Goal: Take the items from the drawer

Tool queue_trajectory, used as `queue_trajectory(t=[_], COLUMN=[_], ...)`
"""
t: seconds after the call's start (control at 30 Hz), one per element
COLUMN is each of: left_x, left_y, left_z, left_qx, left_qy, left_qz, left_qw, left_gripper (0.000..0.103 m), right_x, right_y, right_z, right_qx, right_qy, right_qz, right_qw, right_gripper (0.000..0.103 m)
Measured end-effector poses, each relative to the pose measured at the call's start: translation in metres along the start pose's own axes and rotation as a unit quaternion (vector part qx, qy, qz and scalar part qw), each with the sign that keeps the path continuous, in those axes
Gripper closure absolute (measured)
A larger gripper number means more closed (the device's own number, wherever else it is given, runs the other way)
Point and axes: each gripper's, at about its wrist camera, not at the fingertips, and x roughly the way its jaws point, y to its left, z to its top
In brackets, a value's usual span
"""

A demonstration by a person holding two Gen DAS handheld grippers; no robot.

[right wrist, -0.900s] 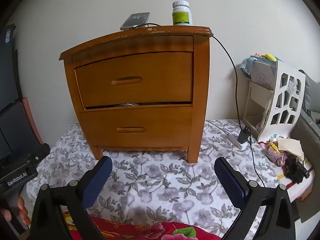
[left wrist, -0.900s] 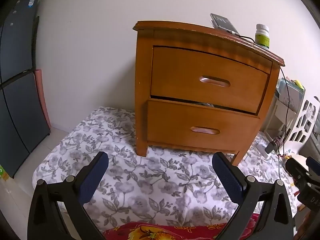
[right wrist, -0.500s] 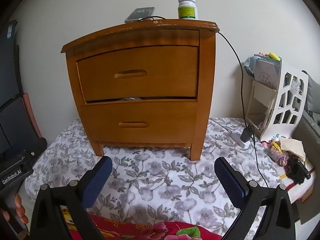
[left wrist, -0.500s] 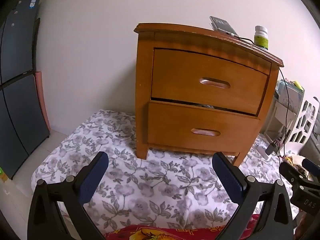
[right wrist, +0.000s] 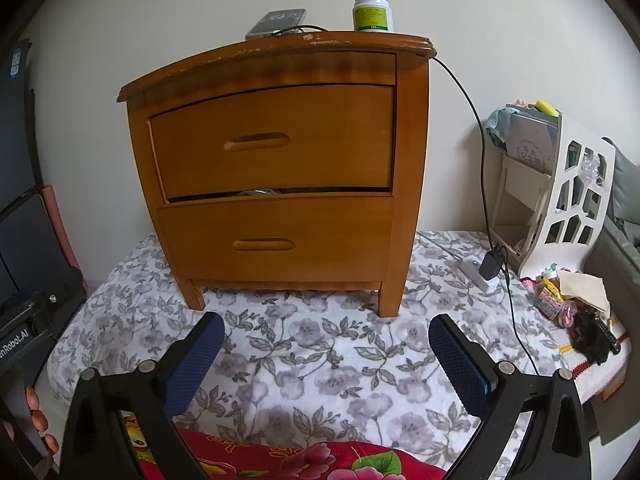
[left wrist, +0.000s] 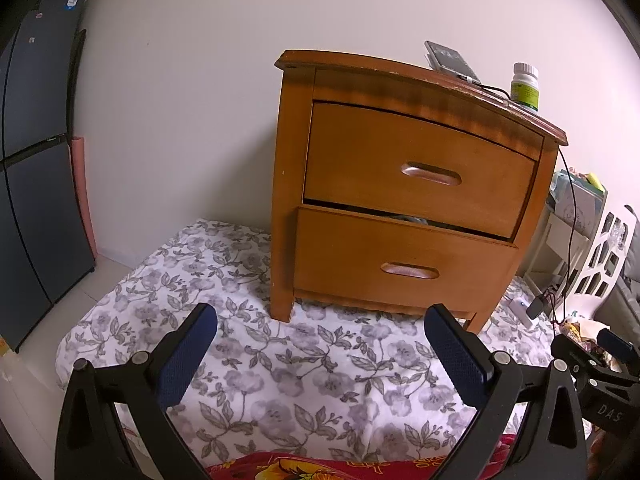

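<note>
A wooden nightstand (left wrist: 416, 200) (right wrist: 276, 168) with two drawers stands on a floral sheet against the wall. The upper drawer (right wrist: 272, 142) sits nearly flush; the lower drawer (right wrist: 276, 236) juts out slightly, and something grey shows in the gap above it (right wrist: 260, 192). My left gripper (left wrist: 320, 320) hovers open over the sheet in front of the nightstand's left leg, nothing between its blue pads. My right gripper (right wrist: 326, 330) is open too, in front of the nightstand's base, with nothing between its pads. Part of the right gripper (left wrist: 596, 364) shows at the right edge of the left wrist view.
On the nightstand's top lie a phone (right wrist: 276, 22) with a black cable and a white pill bottle (right wrist: 371, 9). A white cut-out rack (right wrist: 560, 188), a power strip with a plug (right wrist: 482, 270) and small clutter (right wrist: 576, 308) lie right. Dark panels (left wrist: 36, 160) stand at the left.
Both views have drawn closer to the nightstand, which looms larger and higher in the right wrist view. Both grippers stay wide open throughout.
</note>
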Motion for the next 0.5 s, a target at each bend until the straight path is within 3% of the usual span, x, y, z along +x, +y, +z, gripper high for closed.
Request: queue_trajectory(t=[0.27, 0.5], left_x=[-0.0041, -0.002], left_y=[-0.0022, 0.0005], left_z=[-0.0038, -0.0072], left_qx=[0.001, 0.0], left_qy=[-0.013, -0.001], left_qz=[-0.008, -0.018], left_qw=[0.9999, 0.9998], left_gripper=[0.0, 0.0], right_x=[-0.0005, -0.0008], right_y=[0.0, -0.0006], right_z=[-0.001, -0.0011], right_qx=[-0.001, -0.001], right_qy=[0.001, 0.004], right_qz=[-0.002, -0.004], right_qw=[1.0, 1.0], right_gripper=[0.0, 0.0])
